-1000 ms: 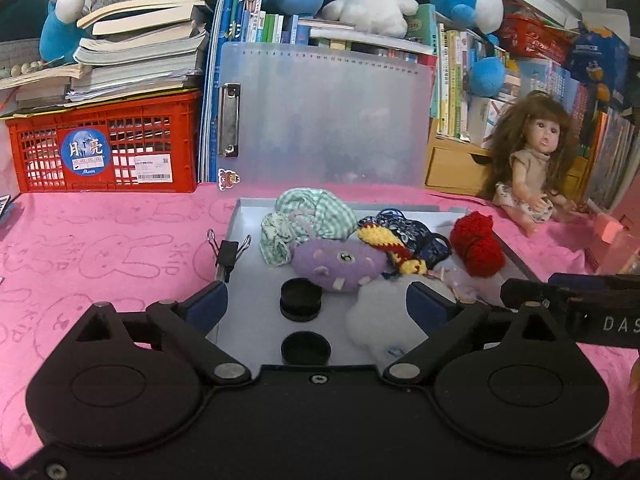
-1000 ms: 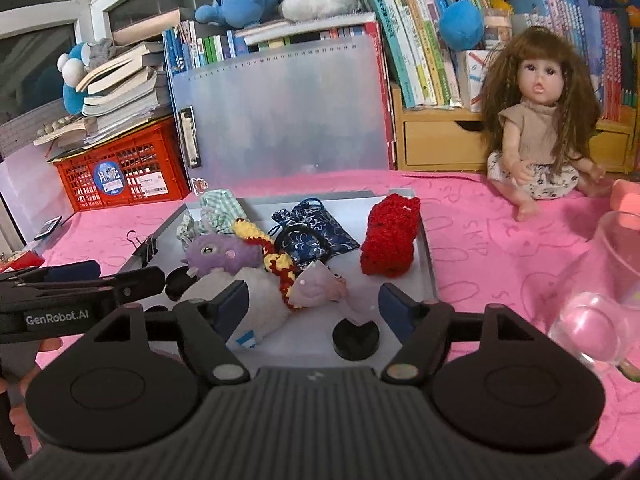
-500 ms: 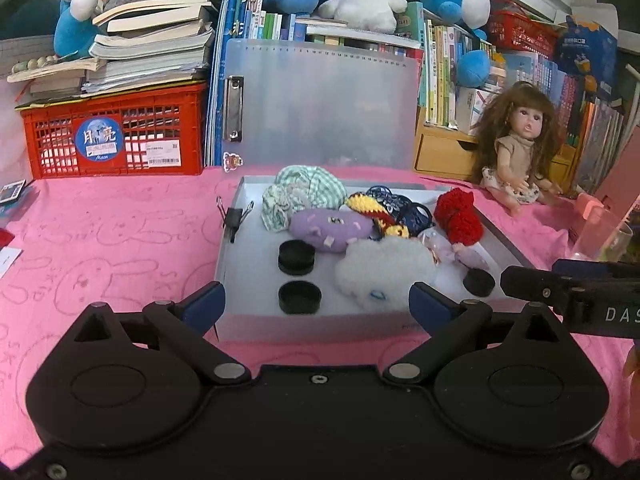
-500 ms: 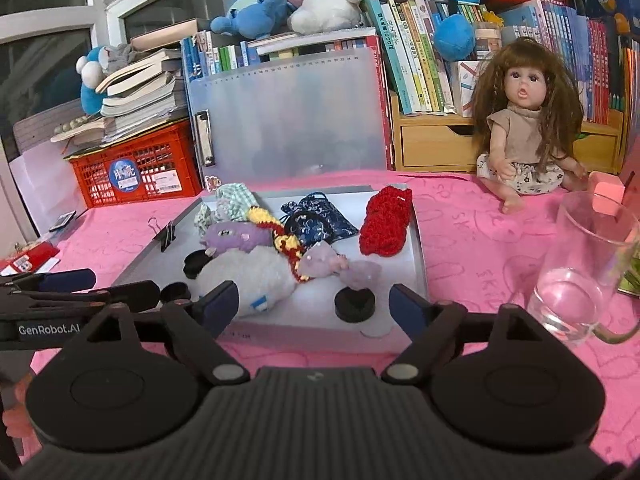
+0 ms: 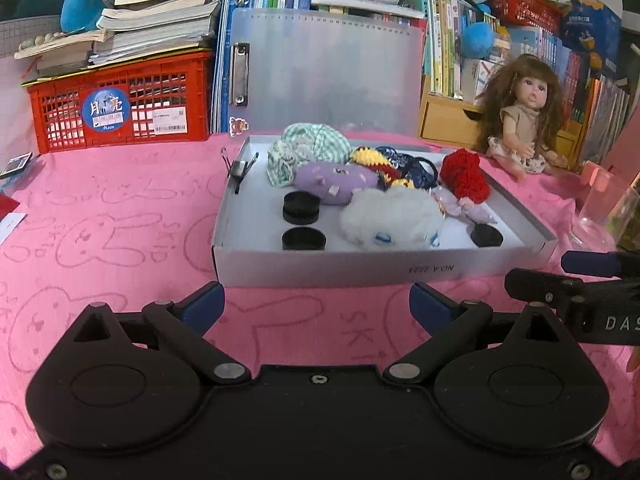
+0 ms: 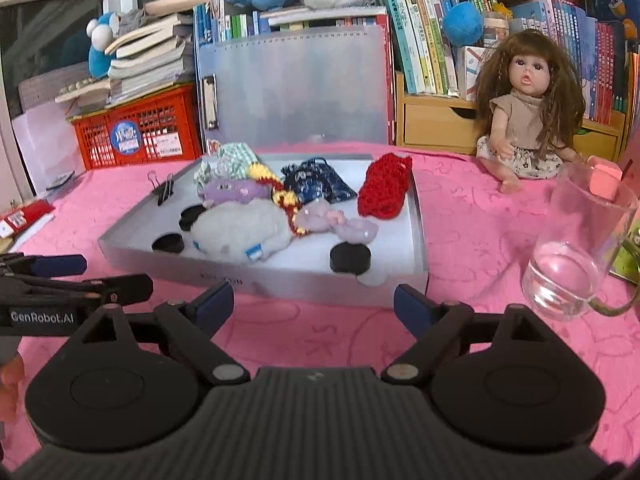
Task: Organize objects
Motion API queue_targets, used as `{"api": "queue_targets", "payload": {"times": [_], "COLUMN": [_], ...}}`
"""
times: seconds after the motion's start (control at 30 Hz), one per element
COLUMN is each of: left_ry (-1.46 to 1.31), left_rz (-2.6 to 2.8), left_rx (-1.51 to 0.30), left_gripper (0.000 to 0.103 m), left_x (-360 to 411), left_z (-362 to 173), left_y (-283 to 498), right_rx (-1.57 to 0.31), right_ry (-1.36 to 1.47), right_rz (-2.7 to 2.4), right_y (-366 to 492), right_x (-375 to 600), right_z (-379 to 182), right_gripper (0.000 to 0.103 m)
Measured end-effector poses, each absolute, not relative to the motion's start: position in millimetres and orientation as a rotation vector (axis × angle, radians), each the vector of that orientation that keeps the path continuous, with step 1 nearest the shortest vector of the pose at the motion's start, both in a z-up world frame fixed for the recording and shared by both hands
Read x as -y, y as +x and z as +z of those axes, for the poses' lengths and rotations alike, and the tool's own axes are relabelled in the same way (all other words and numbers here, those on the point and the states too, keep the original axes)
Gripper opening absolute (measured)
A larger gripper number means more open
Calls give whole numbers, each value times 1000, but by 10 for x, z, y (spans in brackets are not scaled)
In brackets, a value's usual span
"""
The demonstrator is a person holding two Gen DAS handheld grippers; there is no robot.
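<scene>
Right gripper (image 6: pixel 314 306) hovered over pink cloth (image 6: pixel 460 220), short of grey tray (image 6: pixel 418 216); jaws opening, nothing between. Left gripper (image 6: pixel 60 276) near cloth's left edge. Tray held white plush (image 6: pixel 240 228), red knit pouch (image 6: pixel 384 192), black caps (image 6: pixel 350 258). Glass mug (image 6: pixel 576 248), doll (image 6: pixel 528 108) toward right edge.

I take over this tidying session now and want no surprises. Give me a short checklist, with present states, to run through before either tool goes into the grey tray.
1. Left tool empty, nothing between its blue pads: ok.
2. Right tool empty, jaws opening: ok.
3. Both tools short of the shallow grey tray, over the pink cloth: ok.
4. Clear drinking glass stands near the right tool's path: not ok.
5. Fluffy white plush unobstructed from the front: ok.
6. Black binder clip gripping the tray wall firmly: cannot tell.
</scene>
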State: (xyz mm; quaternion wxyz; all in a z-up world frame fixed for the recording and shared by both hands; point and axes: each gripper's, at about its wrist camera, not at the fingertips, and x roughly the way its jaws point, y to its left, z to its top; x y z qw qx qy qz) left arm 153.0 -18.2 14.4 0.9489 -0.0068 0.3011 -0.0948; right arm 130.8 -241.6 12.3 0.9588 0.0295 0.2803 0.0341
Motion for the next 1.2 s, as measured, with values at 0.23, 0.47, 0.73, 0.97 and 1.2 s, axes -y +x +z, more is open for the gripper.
{"api": "queue_targets", "payload": {"times": [0.23,0.47,0.73,0.97,1.2], "left_ry": [10,7,7,30,49], "left_rz": [-192,-175,-160,-147,-133], "left_rx": [-621,-643,-677,-688,-694], "left_gripper": [99,100,102,103,103], "left_x": [231,257,261,294,326], "left_z": [74,13,-34,-45,-59], "left_y": [1521,1581,1642,1658,1680], "right_rx": [-605,-623,-664,-677,-680], "right_ry": [47,34,32,16,21], "right_rz": [57,40,3,-8,-29], "right_y": [1289,1317,1399,1421,1430], "right_x": [2412,2390,2401,2376,2388], "right_z": [1,-60,-125,-143,-150], "right_gripper": [93,98,101,103,103]}}
